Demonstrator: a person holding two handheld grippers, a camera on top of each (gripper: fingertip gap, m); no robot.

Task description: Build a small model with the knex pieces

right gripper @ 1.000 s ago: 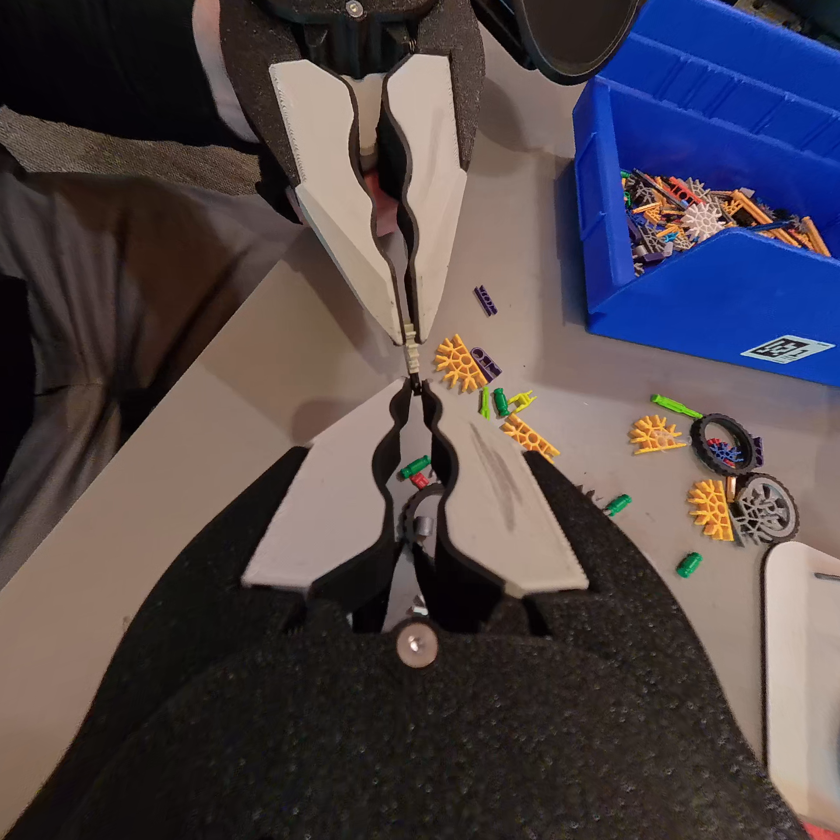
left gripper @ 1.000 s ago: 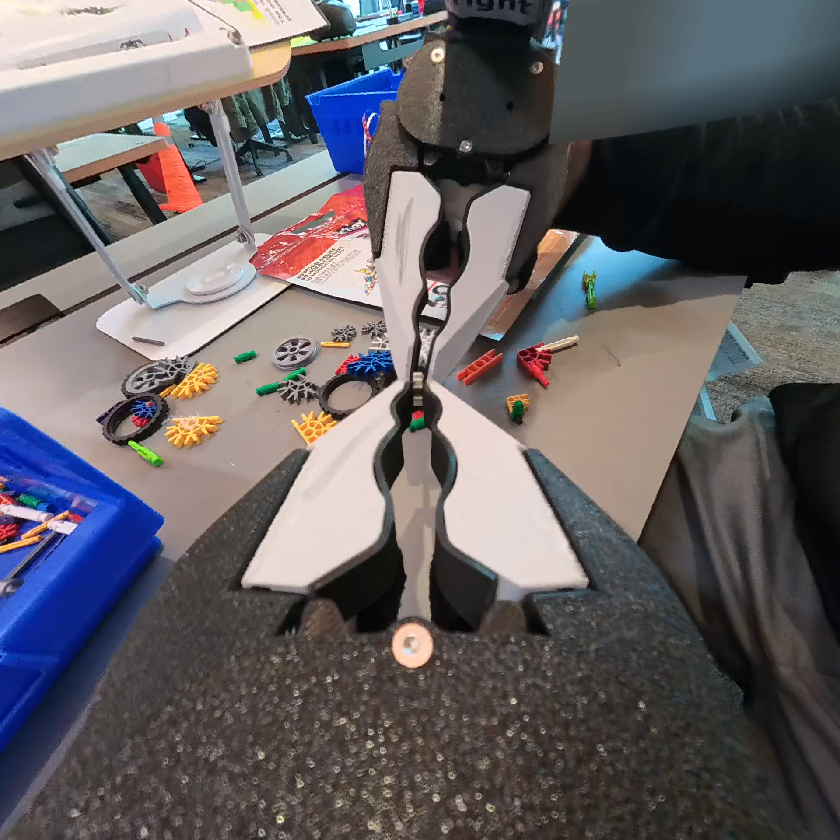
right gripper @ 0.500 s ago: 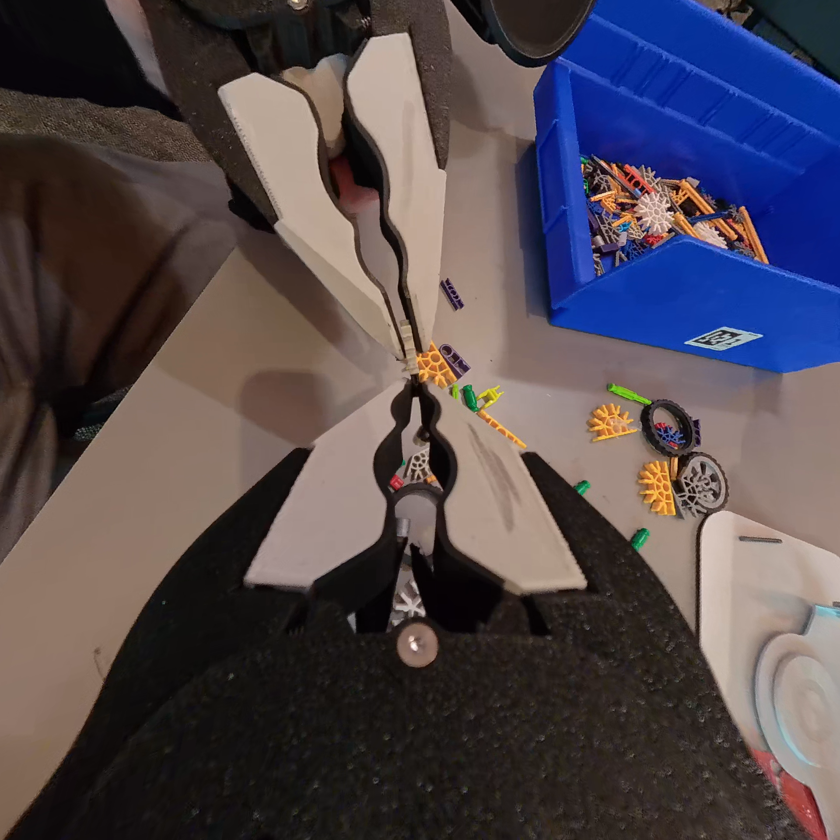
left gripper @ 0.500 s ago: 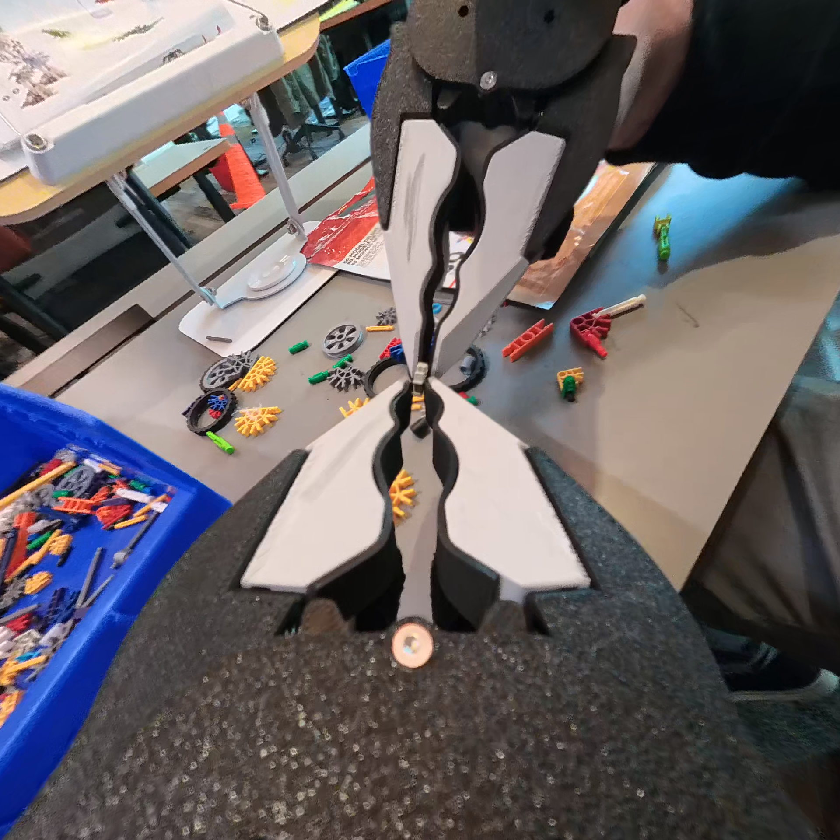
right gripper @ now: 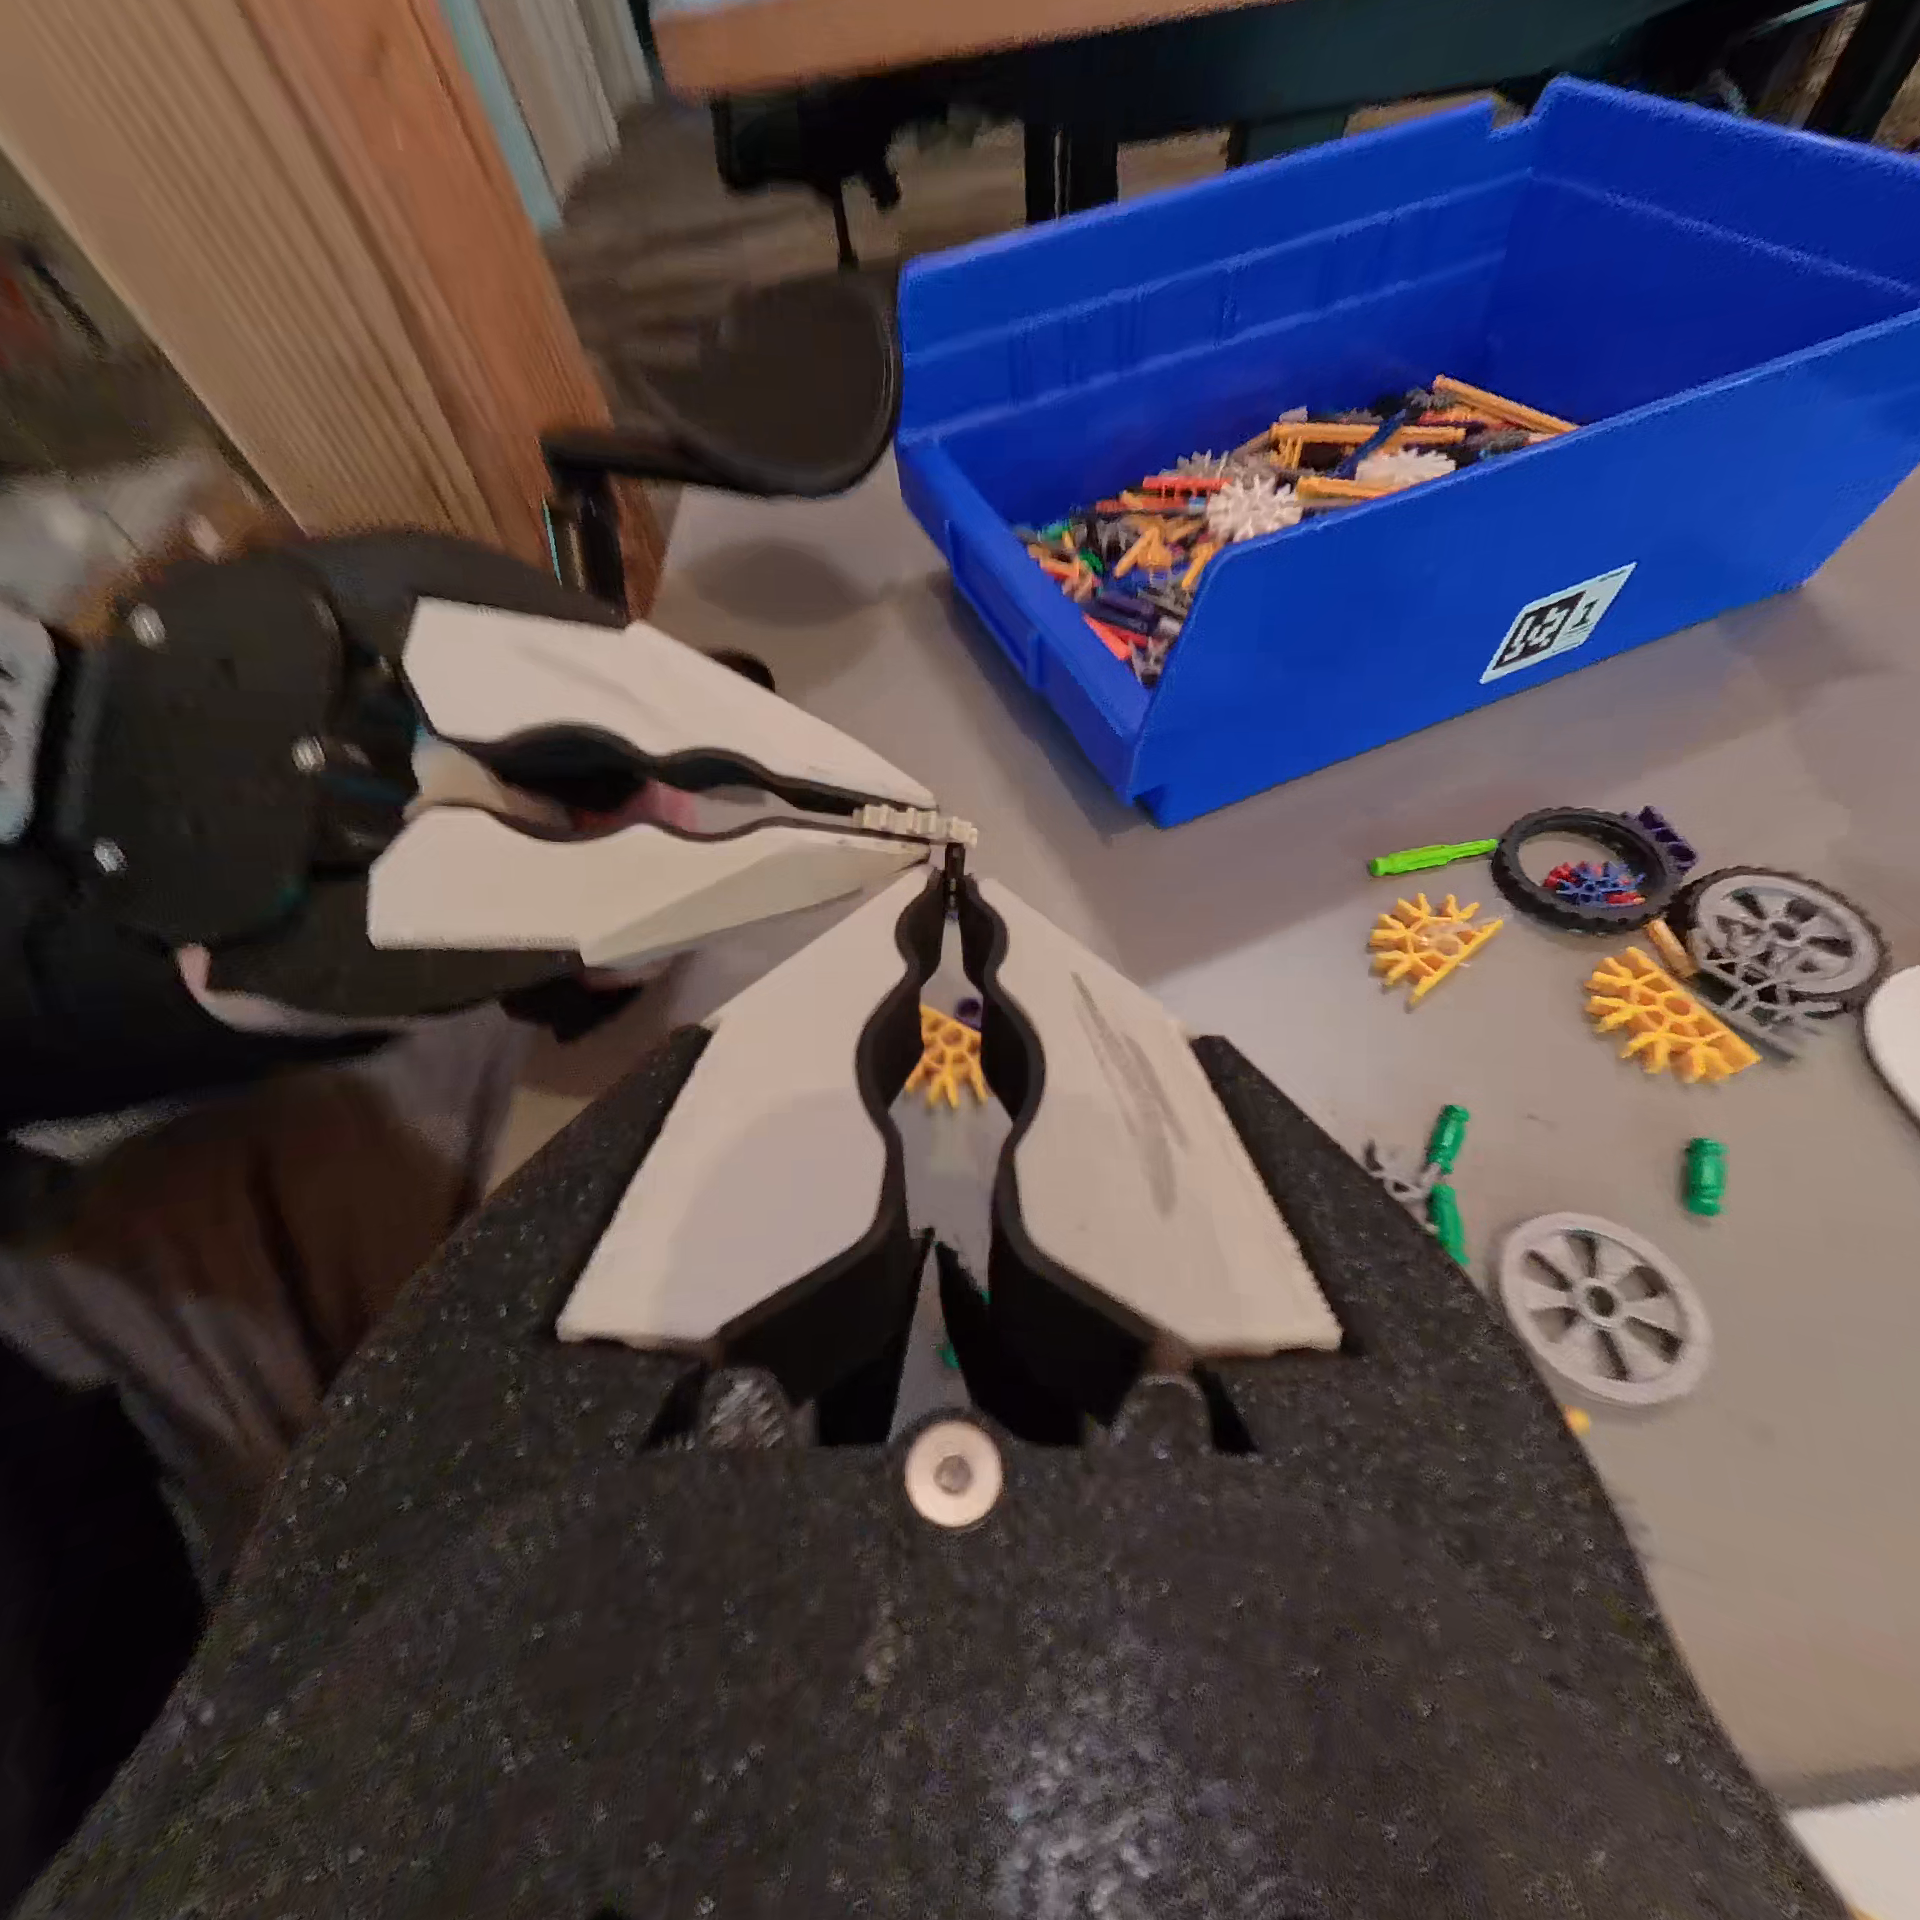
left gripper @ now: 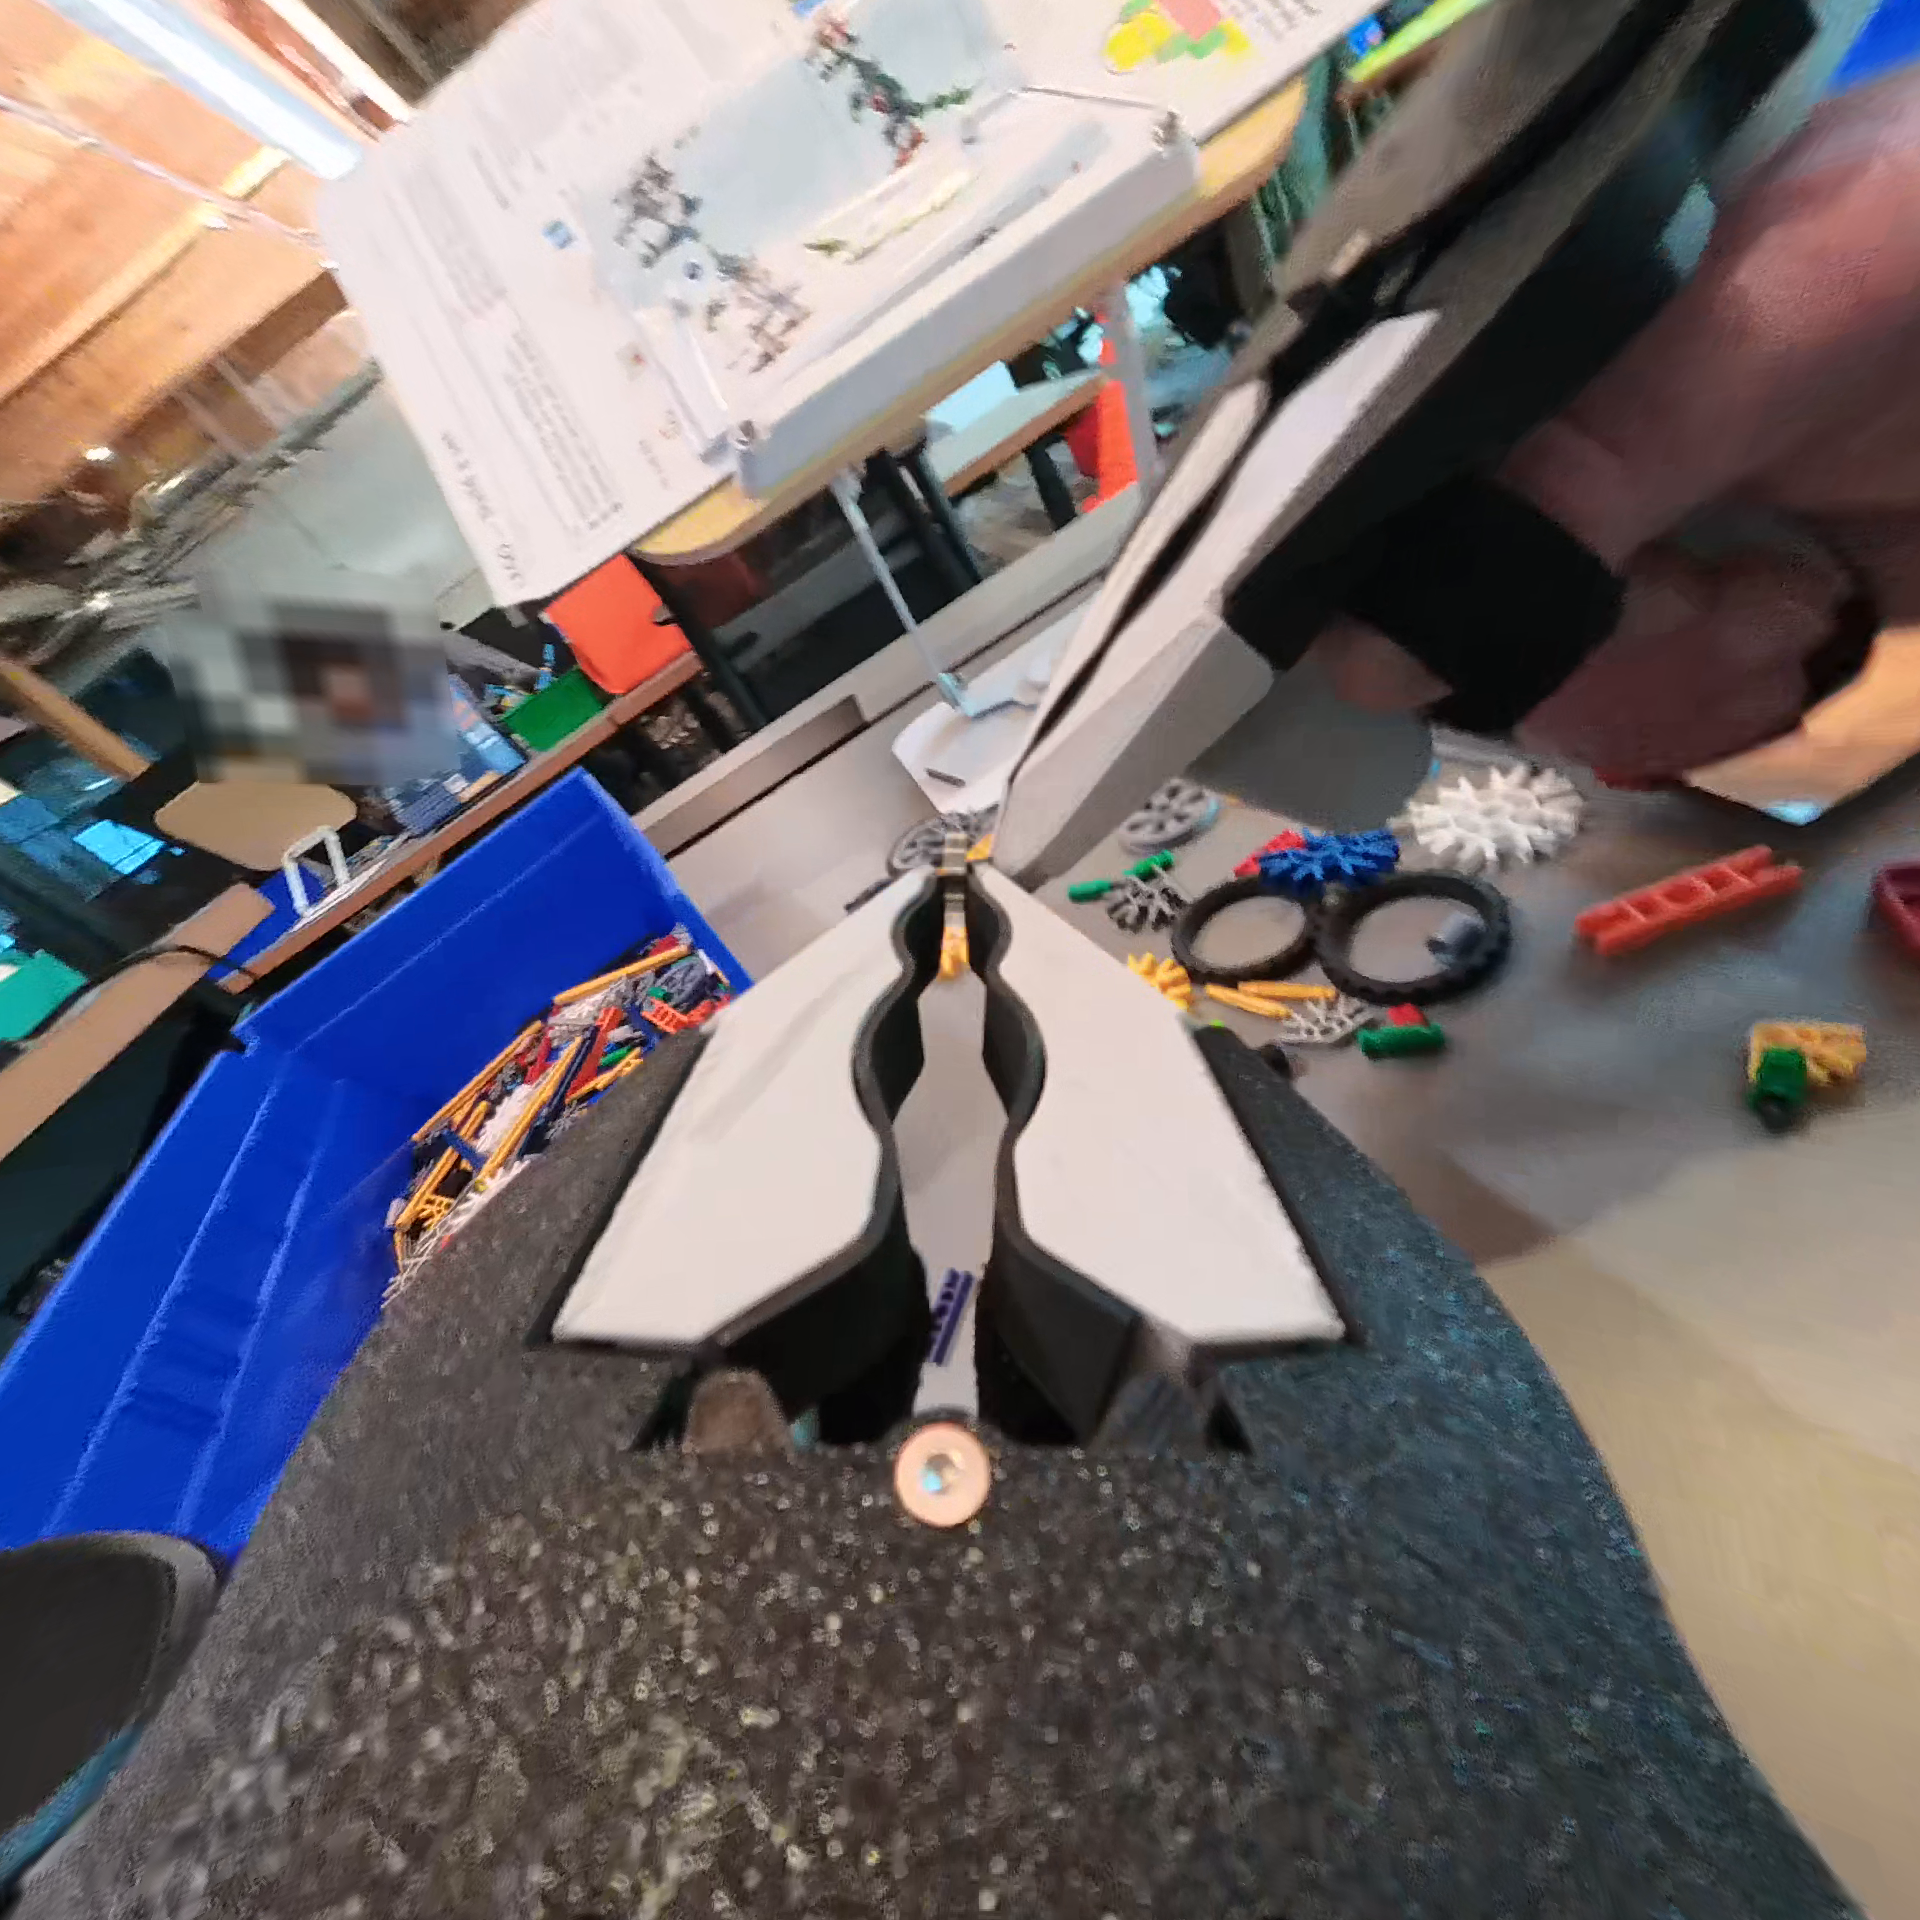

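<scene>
My left gripper (left gripper: 951,883) is shut on a short pale ribbed rod (left gripper: 951,847), held in the air above the grey table (left gripper: 1558,1143). In the right wrist view the left gripper (right gripper: 930,831) comes in from the left with the rod (right gripper: 914,821) sticking out of its tips. My right gripper (right gripper: 951,883) is shut on a small dark piece (right gripper: 953,864) that meets the rod's end at about a right angle. In the left wrist view the right gripper (left gripper: 1003,847) reaches down from the upper right, tip to tip with mine, with a hand (left gripper: 1714,520) behind it.
A blue bin (right gripper: 1351,644) of mixed building pieces stands on the table; it shows at the left in the left wrist view (left gripper: 260,1195). Loose black tyres (left gripper: 1340,951), grey wheels (right gripper: 1605,1309), yellow connectors (right gripper: 1668,1013), green rods and a red piece (left gripper: 1683,899) lie around. An instruction sheet (left gripper: 727,260) hangs on a stand behind. The tips of both grippers are at nearly the same place.
Both grippers stayed shut and tip to tip but swung round: they faced each other head-on, now they meet at about a right angle. Both views have tilted up and are blurred.
</scene>
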